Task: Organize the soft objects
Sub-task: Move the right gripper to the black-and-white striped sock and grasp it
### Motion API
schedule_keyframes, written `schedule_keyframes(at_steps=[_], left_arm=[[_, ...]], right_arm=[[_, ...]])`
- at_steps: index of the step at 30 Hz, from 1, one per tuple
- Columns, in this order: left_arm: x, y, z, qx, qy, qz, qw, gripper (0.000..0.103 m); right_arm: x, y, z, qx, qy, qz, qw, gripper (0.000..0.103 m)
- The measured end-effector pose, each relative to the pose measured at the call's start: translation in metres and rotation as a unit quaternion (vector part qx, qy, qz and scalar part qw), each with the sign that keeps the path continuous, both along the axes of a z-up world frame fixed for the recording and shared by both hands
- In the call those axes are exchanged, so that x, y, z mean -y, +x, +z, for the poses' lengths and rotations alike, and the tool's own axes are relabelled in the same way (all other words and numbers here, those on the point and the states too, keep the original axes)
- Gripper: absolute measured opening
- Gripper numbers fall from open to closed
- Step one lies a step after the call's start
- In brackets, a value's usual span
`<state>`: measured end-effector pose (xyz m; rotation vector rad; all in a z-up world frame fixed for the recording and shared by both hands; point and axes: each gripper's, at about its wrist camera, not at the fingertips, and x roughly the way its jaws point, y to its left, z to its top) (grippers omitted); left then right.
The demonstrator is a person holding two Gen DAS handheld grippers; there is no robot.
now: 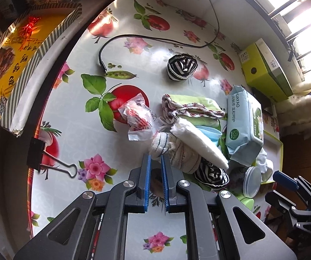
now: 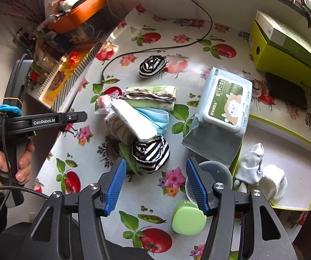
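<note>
Jaws first: your left hand-held gripper (image 1: 156, 161) has its blue pads drawn nearly together with only a narrow slot between them, and nothing is caught in that slot; its tips sit just at the near edge of a white knitted sock with thin stripes (image 1: 172, 151) (touching or not, you cannot tell from here). Your right hand-held gripper (image 2: 156, 169) stands released, pads well apart, bare flowered counter (image 2: 146, 195) between them. Beside its right pad lie a clear round lid (image 2: 217, 174) and a pale green block (image 2: 189, 218).

Just beyond is the pile of soft things: a black-and-white striped roll (image 2: 152, 152), a white towel wedge (image 2: 133, 120) lying across the knitted sock, a light blue cloth (image 2: 155, 114), and green folded cloths (image 2: 153, 97) with a frilled edge. A crinkled red-and-white wrapper (image 1: 139, 119) sits to the pile's left.

To the right, a wet-wipe pack (image 2: 222, 112) leans over the rim of a green-edged tray (image 2: 285, 127), which holds white socks (image 2: 261, 173).

Further off, a second striped roll (image 2: 152, 66) sits alone beside a black cable (image 2: 155, 51). A green box (image 2: 285, 47) stands at the far right.
</note>
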<state>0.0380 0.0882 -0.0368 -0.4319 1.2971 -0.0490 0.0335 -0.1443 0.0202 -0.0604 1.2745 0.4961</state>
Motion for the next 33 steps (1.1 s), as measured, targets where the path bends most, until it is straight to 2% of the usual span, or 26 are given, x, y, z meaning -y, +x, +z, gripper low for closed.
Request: schedule_keyframes(at_steps=[2,7,11,21,33], left_arm=[[-0.003,0.002,-0.002,-0.001,-0.005,0.002,1.0,0.021],[-0.005,0.008,-0.009,-0.005,-0.01,0.004,0.9999,0.024],[-0.01,0.018,-0.017,-0.01,-0.016,0.015,0.9997,0.032],[-0.017,0.045,-0.038,-0.02,-0.006,0.048,0.9986,0.033],[-0.016,0.054,-0.06,-0.03,0.006,0.067,0.9973,0.033]], right_arm=[[-0.006,0.005,-0.001,0.0,0.0,0.006,1.0,0.058],[-0.018,0.017,-0.007,-0.004,-0.001,0.015,1.0,0.058],[-0.025,0.024,-0.011,-0.008,-0.001,0.021,1.0,0.058],[-0.036,0.05,-0.012,-0.001,-0.008,0.025,1.0,0.058],[-0.062,0.094,-0.021,0.005,-0.012,0.037,0.999,0.058]])
